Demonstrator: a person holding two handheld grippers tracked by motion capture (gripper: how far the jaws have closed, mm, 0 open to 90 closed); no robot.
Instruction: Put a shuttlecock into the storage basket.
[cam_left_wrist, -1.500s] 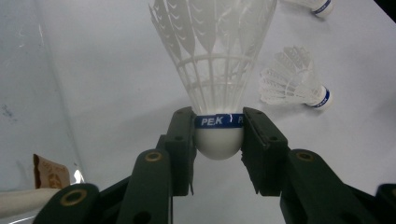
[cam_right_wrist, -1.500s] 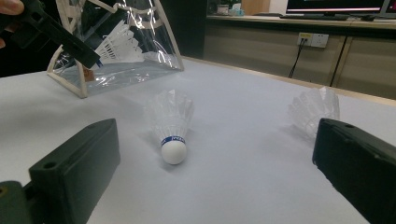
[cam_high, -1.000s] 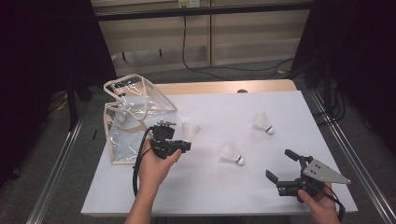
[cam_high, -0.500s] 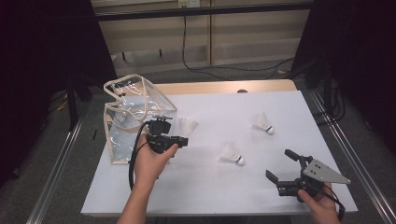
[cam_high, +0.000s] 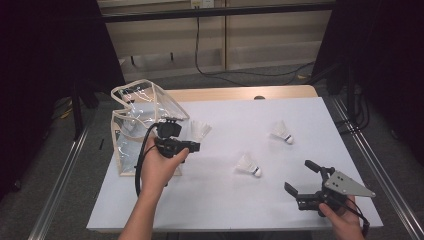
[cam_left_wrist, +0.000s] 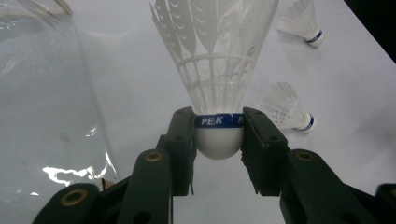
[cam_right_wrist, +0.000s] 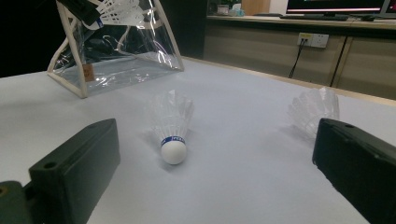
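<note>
My left gripper (cam_high: 193, 142) is shut on the white cork of a feathered shuttlecock (cam_left_wrist: 218, 70), whose blue band sits level with the pads (cam_left_wrist: 183, 135). It hangs above the table beside the open top of a clear plastic bag (cam_high: 134, 125) with beige trim. Two more shuttlecocks lie on the white table, one in the middle (cam_high: 248, 165) and one farther right (cam_high: 281, 131). My right gripper (cam_high: 301, 177) is open near the front right corner, its jaws wide apart and empty. In the right gripper view the middle shuttlecock (cam_right_wrist: 173, 125) lies ahead between the jaws.
The bag (cam_right_wrist: 116, 51) stands at the table's left side, its mouth facing up. The white tabletop (cam_high: 225, 210) ends close to my right hand at the front and right edges. Metal rails run along both sides of the table.
My left hand has lifted the held shuttlecock and carried it left and away, closer to the bag. The right gripper has stayed where it was.
</note>
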